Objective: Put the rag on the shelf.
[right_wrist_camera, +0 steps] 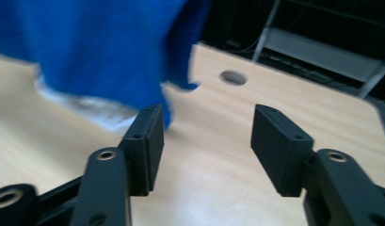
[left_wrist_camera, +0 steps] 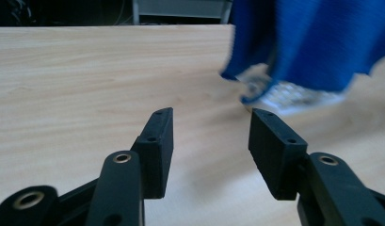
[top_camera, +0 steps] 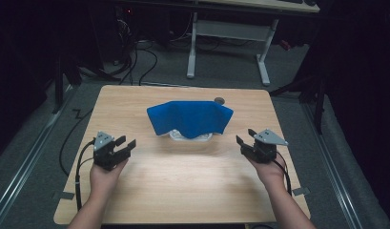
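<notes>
Wooden table [top_camera: 183,191] spreads wide, and at its 12 o'clock half sits the blue cloth [top_camera: 190,118], draped over a white dish [top_camera: 191,136] that peeks out beneath; its long axis runs 9 to 3 o'clock, its ends sagging toward the person. Nothing gripped yet, so I'd judge the job barely begun, the whole lift left. Left gripper [top_camera: 125,144] waits at 8 o'clock, right gripper [top_camera: 245,136] at 4 o'clock, both well apart from the cloth, each with its 2 jaws spread and empty.
</notes>
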The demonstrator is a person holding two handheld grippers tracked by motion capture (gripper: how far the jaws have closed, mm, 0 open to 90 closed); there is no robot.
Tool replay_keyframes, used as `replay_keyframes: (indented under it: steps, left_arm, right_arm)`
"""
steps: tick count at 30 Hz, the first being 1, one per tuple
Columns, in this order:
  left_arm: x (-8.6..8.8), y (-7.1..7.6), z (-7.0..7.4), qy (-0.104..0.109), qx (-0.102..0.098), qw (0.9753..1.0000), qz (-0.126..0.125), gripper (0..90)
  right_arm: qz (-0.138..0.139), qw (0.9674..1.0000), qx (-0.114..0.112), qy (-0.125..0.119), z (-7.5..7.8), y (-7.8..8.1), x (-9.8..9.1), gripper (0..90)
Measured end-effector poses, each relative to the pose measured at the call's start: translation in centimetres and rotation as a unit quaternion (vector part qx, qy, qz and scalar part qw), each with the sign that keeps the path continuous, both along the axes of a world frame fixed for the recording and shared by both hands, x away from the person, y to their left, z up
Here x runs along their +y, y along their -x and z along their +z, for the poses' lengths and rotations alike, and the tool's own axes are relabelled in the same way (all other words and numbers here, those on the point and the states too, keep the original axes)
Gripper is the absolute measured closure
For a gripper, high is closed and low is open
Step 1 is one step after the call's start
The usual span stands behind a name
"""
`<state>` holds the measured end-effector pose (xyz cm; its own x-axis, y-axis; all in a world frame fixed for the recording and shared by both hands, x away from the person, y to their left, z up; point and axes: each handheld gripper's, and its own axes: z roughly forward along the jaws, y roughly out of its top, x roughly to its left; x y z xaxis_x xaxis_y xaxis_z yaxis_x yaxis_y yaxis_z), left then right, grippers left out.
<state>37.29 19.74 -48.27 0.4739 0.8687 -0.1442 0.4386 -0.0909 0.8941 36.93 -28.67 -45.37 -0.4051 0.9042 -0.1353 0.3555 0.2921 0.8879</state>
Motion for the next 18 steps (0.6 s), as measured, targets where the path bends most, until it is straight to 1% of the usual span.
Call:
replay_keyframes:
  steps: [2, 3, 4, 6, 7, 8, 9, 10, 11, 12, 13, 14, 15, 16, 17, 18]
  left_arm:
    - [0.0, 1.5, -0.1, 0.005, 0.004, 0.9999, -0.009, 50.5]
    - [-0.1, 2.5, -0.3, 0.007, 0.01, 0.9998, -0.013, 50.3]
    - [-0.2, 3.0, -0.4, 0.005, 0.014, 0.9998, -0.015, 49.9]
    - [-0.7, 4.6, -0.9, -0.001, 0.021, 0.9994, -0.027, 49.2]
    - [-0.9, 5.1, -1.1, -0.004, 0.021, 0.9993, -0.031, 48.8]
    - [-0.9, 5.1, -1.1, -0.004, 0.021, 0.9993, -0.031, 48.3]
    - [-1.8, 6.5, -1.8, -0.029, 0.019, 0.9983, -0.046, 47.7]
    - [-1.8, 6.5, -1.8, -0.029, 0.019, 0.9983, -0.046, 47.3]
    - [-2.3, 7.6, -2.5, -0.042, 0.021, 0.9972, -0.058, 47.0]
    - [-2.8, 7.9, -2.9, -0.052, 0.033, 0.9958, -0.068, 46.7]
    - [-2.8, 7.9, -2.9, -0.052, 0.033, 0.9958, -0.068, 45.3]
    - [-3.4, 8.1, -3.3, -0.066, 0.057, 0.9927, -0.084, 45.3]
    - [-3.9, 8.3, -3.5, -0.076, 0.063, 0.9905, -0.096, 43.0]
    - [-4.2, 8.4, -3.8, -0.076, 0.064, 0.9896, -0.104, 43.0]
    - [-4.5, 8.3, -3.9, -0.083, 0.067, 0.9881, -0.111, 43.3]
    - [-5.0, 8.2, -4.1, -0.09, 0.065, 0.9864, -0.121, 43.2]
  right_arm:
    - [0.01, 0.9999, 0.0, -0.007, -0.1, 1.6, 0.3, 41.8]
    - [0.014, 0.9999, 0.001, -0.008, -0.2, 2.2, 0.5, 41.5]
    - [0.017, 0.9998, 0.006, -0.008, -0.4, 3.2, 0.8, 41.2]
    - [0.025, 0.9996, 0.011, 0.003, -1.0, 4.5, 1.5, 40.5]
    - [0.028, 0.9995, 0.013, 0.001, -1.3, 5.1, 1.7, 40.5]
    - [0.028, 0.9995, 0.013, 0.001, -1.3, 5.1, 1.7, 40.5]
    - [0.031, 0.9993, 0.022, 0.001, -1.9, 6.1, 2.4, 39.9]
    - [0.031, 0.9993, 0.022, 0.001, -1.9, 6.1, 2.4, 39.9]
    - [0.03, 0.9991, 0.03, 0.004, -2.5, 6.8, 3.2, 39.3]
    - [0.029, 0.999, 0.033, 0.005, -2.7, 7.0, 3.4, 39.2]
    - [0.029, 0.999, 0.033, 0.005, -2.7, 7.0, 3.4, 39.2]
    - [0.027, 0.9991, 0.033, 0.001, -3.0, 7.3, 3.7, 38.9]
    - [0.019, 0.9993, 0.03, -0.008, -3.5, 7.6, 3.9, 38.6]
    - [0.01, 0.9994, 0.028, -0.02, -4.3, 7.9, 3.9, 41.1]
    - [0.015, 0.9985, 0.052, -0.012, -5.1, 7.8, 3.7, 39.3]
    - [0.021, 0.9985, 0.05, -0.002, -5.3, 7.8, 3.5, 39.7]
